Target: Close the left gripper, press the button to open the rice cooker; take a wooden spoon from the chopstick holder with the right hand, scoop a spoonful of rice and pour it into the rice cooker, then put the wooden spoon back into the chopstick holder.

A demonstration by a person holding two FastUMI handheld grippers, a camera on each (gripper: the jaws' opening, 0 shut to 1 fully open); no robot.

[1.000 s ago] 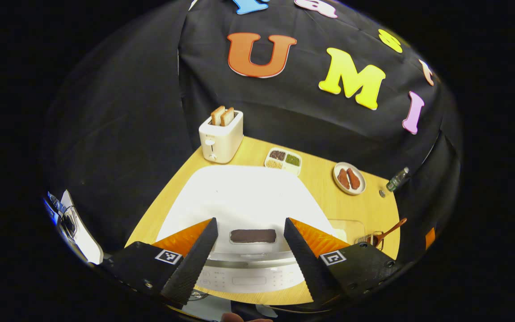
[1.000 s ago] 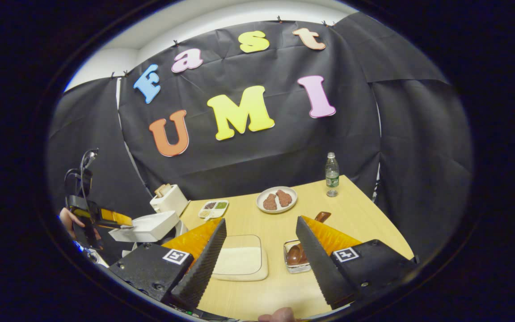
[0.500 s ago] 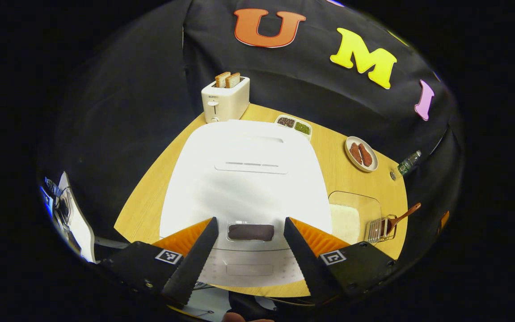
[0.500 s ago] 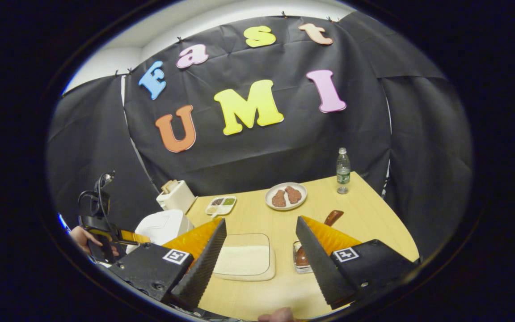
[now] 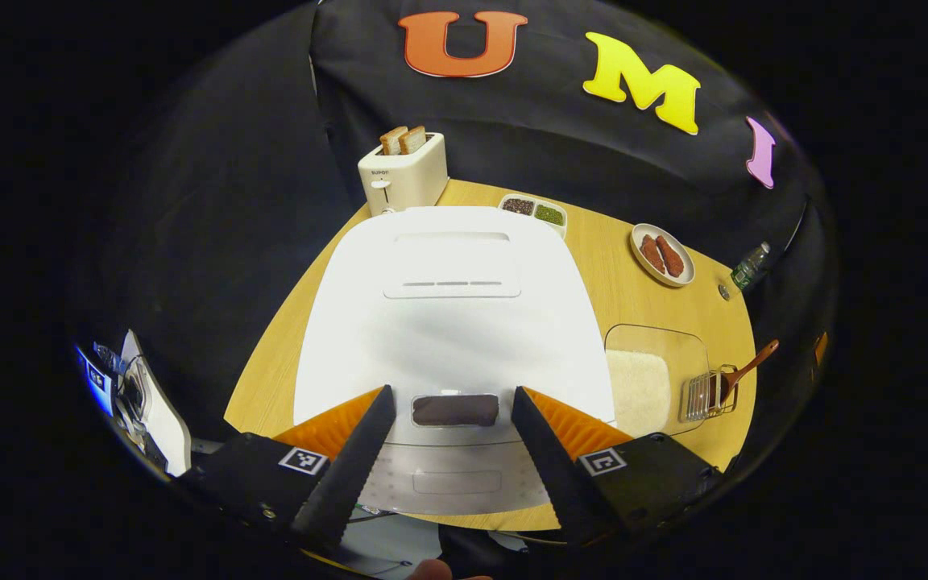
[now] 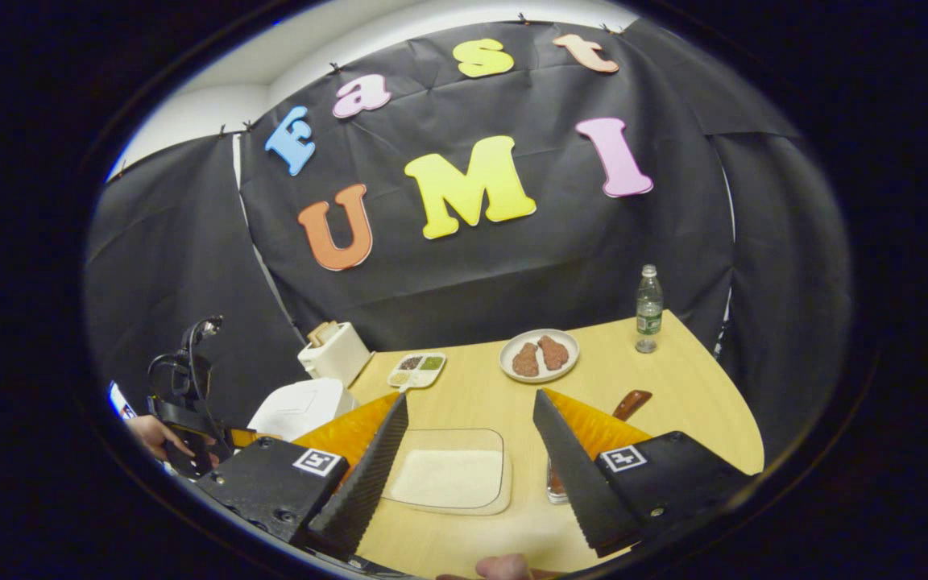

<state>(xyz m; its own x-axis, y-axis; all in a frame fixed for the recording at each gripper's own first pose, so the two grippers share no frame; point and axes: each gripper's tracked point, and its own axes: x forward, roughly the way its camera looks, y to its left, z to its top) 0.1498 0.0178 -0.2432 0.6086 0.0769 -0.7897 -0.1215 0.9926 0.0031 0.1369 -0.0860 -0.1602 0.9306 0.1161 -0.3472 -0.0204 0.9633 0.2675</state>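
The white rice cooker (image 5: pixel 448 322) stands right below my left gripper (image 5: pixel 449 403), lid down. Its dark front button (image 5: pixel 455 410) lies between the open fingers, untouched. To the cooker's right are a clear tray of rice (image 5: pixel 648 379) and a wire chopstick holder (image 5: pixel 699 396) with the wooden spoon (image 5: pixel 750 369) leaning in it. My right gripper (image 6: pixel 470 403) hovers open and empty over the rice tray (image 6: pixel 452 479). The spoon's handle (image 6: pixel 631 403) sticks out behind its right finger, which hides most of the holder (image 6: pixel 554 483). The cooker (image 6: pixel 299 407) sits at the left.
At the table's back stand a toaster (image 5: pixel 402 173) with bread, a divided dish of grains (image 5: pixel 535 211), a plate of meat (image 5: pixel 661 254) and a water bottle (image 6: pixel 648 310). A hand holds the left gripper (image 6: pixel 190 435) off the table's left edge.
My left gripper has risen and tipped down, so more of the cooker's lid top shows. The right gripper view has swung a little left. Both stay open.
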